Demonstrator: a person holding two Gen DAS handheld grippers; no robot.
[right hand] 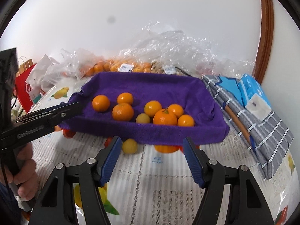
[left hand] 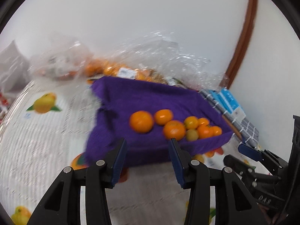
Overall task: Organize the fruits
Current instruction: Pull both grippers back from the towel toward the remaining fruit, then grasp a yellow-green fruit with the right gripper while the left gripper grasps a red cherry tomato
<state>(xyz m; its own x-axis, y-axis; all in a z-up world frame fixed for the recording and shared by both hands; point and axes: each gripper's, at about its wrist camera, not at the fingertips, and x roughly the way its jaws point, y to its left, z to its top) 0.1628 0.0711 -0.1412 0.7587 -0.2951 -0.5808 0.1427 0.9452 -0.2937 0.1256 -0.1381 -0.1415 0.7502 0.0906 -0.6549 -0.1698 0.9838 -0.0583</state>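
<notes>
While both your grippers hover empty with jaws apart, the left gripper and right gripper face the purple-lined tray, where eight or so oranges already sit. Your next pick looks like the yellow fruit apparently beside the tray's front edge.

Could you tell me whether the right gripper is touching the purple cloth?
Apart: the right wrist view shows the right gripper open, with tablecloth visible between its fingertips and the purple cloth.
</notes>
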